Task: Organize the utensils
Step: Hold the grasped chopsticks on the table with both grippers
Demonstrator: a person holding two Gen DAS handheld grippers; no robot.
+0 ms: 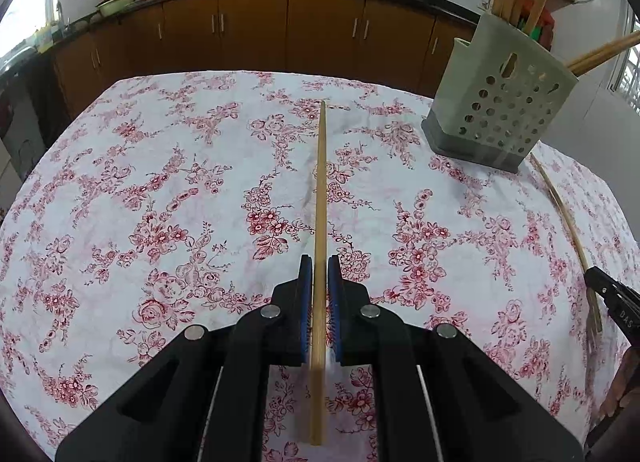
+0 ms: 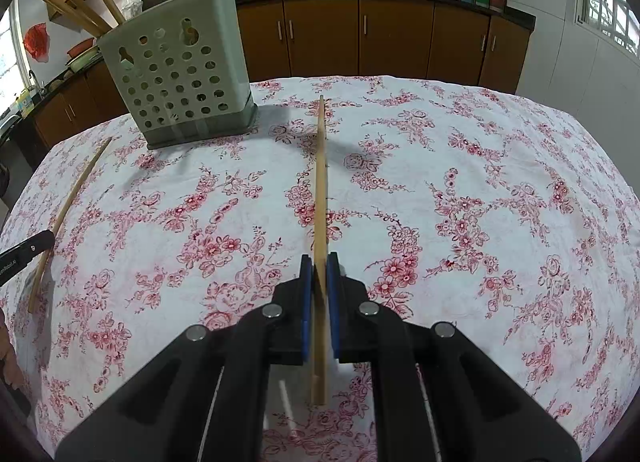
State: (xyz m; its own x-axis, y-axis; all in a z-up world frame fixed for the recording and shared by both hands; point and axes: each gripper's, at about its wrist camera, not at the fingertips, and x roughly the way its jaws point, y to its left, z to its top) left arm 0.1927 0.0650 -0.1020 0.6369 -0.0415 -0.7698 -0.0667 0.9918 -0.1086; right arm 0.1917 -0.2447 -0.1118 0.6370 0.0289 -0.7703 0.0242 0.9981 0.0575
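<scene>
— Your left gripper (image 1: 319, 274) fills the bottom of its view, blue pads pinching a chopstick (image 1: 320, 222) that runs straight up the middle of the frame.

— And your right gripper (image 2: 319, 272)?

— Pressed onto a second chopstick (image 2: 321, 202) the same way, centre of its frame, over the floral tablecloth (image 2: 480, 202).

— Where's the holder?

— You see the perforated utensil holder (image 1: 500, 102) at upper right in the left view, upper left in the right view, wooden utensils (image 2: 86, 2) sticking out of it.
</scene>
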